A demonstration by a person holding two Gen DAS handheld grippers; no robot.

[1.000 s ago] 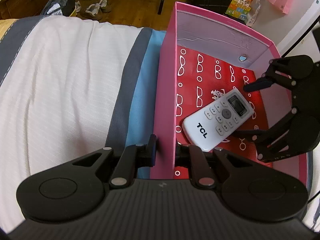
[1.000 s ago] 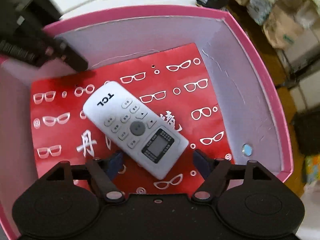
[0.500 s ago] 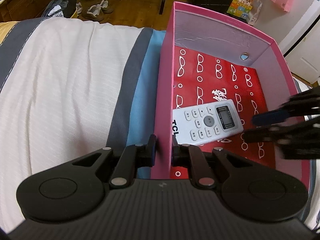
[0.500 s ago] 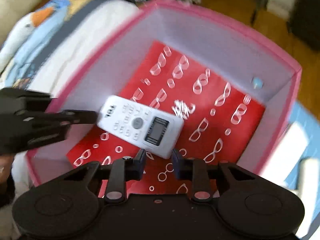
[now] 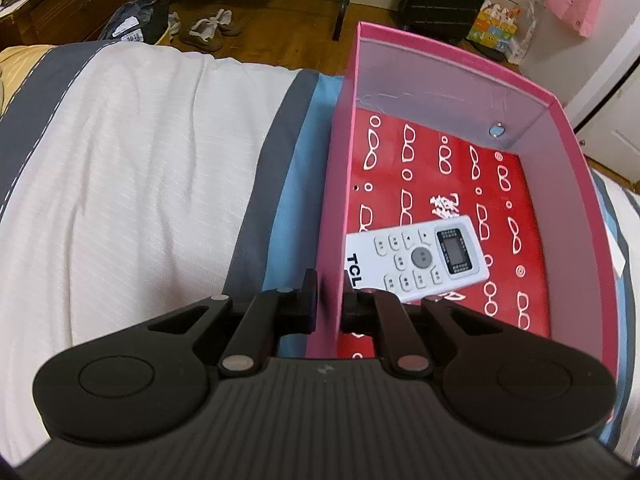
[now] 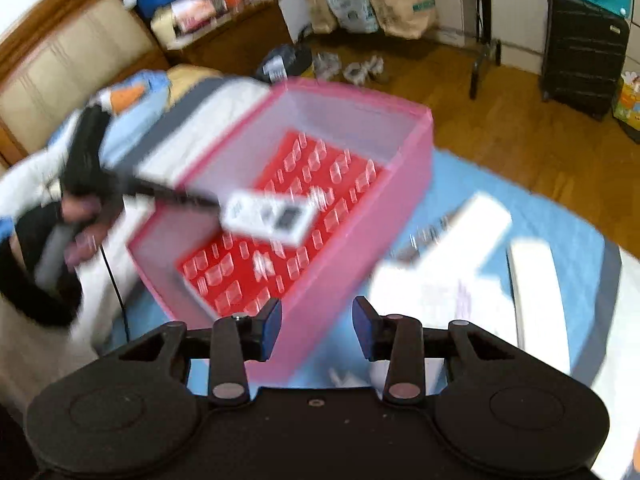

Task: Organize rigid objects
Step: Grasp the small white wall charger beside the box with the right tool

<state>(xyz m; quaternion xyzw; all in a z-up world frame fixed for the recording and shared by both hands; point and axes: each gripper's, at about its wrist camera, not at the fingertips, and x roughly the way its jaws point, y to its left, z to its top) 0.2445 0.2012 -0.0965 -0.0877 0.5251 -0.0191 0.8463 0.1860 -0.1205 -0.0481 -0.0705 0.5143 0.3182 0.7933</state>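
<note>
White remote (image 5: 416,258) lying flat on red floor of pink box (image 5: 332,184), on the bed (image 5: 132,168). Left claw (image 5: 329,300) pinching box's near wall. Right claw (image 6: 317,330) empty, jaws apart, just reopening slightly, outside box. Best: keep wall pinned steady; approach blurred white items (image 6: 444,264) beside box squarely.

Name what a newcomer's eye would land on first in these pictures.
The pink box with its red floor printed with white glasses grabs the eye first; it sits on the striped bedding. Inside, a white TCL remote lies flat near the left wall. The left hand-held gripper is clamped on that wall, while the right hand-held gripper is outside the box, jaws apart and empty, having just opened further.
</note>
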